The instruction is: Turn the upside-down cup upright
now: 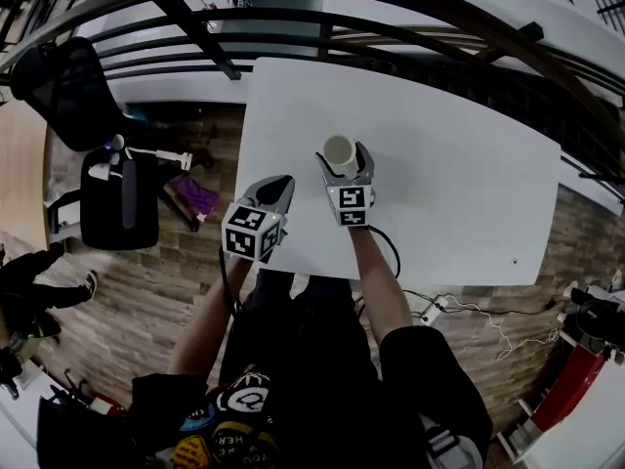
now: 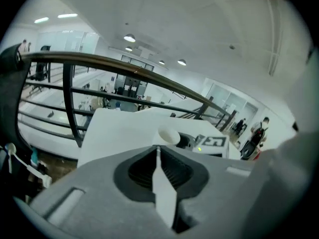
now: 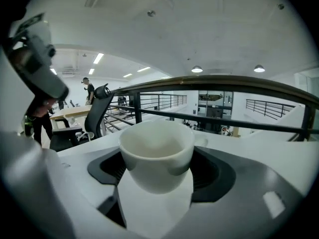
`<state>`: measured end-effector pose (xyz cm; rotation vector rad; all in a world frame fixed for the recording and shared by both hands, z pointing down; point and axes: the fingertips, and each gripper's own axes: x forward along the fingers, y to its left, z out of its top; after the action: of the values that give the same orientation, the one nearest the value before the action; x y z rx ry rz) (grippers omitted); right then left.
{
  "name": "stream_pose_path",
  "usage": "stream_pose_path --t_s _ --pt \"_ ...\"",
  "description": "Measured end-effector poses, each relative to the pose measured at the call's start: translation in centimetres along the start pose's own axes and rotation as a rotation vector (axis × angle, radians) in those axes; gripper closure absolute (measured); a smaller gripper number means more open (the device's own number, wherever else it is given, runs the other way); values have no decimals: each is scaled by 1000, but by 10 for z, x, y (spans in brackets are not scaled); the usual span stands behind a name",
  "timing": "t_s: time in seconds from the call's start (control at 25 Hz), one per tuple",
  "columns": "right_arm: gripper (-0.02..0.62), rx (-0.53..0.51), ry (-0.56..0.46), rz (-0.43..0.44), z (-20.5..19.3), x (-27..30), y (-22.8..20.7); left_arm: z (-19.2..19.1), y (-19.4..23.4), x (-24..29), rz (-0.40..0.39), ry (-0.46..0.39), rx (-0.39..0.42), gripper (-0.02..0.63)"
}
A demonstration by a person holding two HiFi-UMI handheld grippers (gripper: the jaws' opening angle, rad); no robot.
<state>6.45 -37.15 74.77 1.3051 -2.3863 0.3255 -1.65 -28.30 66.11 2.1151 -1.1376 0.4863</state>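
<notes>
Between the right tongs point(image 1: 342, 157), folks, stands the cup point(image 1: 339, 149): white, mouth up, base flat on the table point(image 1: 459, 184). Look along them in the right gripper view and the right tongs point(image 3: 158, 169) are spread wide, with a dark pad point(image 3: 107, 167) on either side of the cup point(image 3: 156, 151). Neither pad looks pressed to its wall, so it stands on its own, plain white inside.

Off to the cup's left, the left tongs point(image 1: 281, 186) hang over the table, clear of the cup. The left gripper view settles it: the left tongs point(image 2: 158, 156) are pressed tight together with nothing in them. The cup point(image 2: 168, 135) shows beyond their tips, a touch to the right.

Back from the cup toward the person sit the right marker cube point(image 1: 350, 203) and the left marker cube point(image 1: 249, 231). A bare forearm point(image 1: 379, 281) runs back from the right one, and a black cable point(image 1: 396, 250) loops beside it.

Wider now: the cup sits nearer the table's left edge than its right. Past the cup's far side, beyond the table, runs a dark railing point(image 1: 200, 35). Left of the cup, down off the table on the wooden floor point(image 1: 146, 291), stands a black office chair point(image 1: 117, 203).
</notes>
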Motion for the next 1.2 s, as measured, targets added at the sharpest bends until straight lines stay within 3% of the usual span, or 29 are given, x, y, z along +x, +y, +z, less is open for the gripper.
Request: stream_pose_path --t_s 0.08,0.16,0.2,0.4,0.48,0.6,0.64,0.76,0.84,0.88,0.96,1.04,1.12,1.2 --pt "207 -58 -27 56 18 -17 17 19 -7 12 -88 38 -53 427" --pt "207 -122 -49 109 35 -34 36 34 -17 26 -142 82 -22 344" --pt "207 -158 -54 130 41 -43 44 39 -22 32 -146 99 10 334" --pt "207 -332 -56 156 68 -78 70 23 -34 49 -125 223 99 337" --pt "207 -411 -39 144 71 -87 75 15 -37 48 -113 255 94 472" --pt "207 -522 -17 121 73 -98 81 12 -40 44 -135 248 -15 568" --pt "207 -539 -13 119 75 -103 80 13 -45 43 -168 240 -57 569" --pt "207 -478 -46 137 84 -118 74 22 -53 40 -253 200 -145 568" --pt "212 -279 -104 163 88 -132 63 33 -45 36 -256 148 -172 569" --pt "220 -105 -130 184 89 -139 55 41 -42 32 -262 116 -186 568" --pt "227 341 -170 258 91 -151 35 57 -45 23 -309 46 -212 568" --pt "244 799 -227 401 95 -153 23 72 -51 16 -344 -16 -197 568" --pt "242 1238 -334 608 104 -150 21 79 -53 14 -349 -53 -151 568" --pt "241 1585 -434 787 112 -146 21 80 -56 13 -350 -74 -102 568"
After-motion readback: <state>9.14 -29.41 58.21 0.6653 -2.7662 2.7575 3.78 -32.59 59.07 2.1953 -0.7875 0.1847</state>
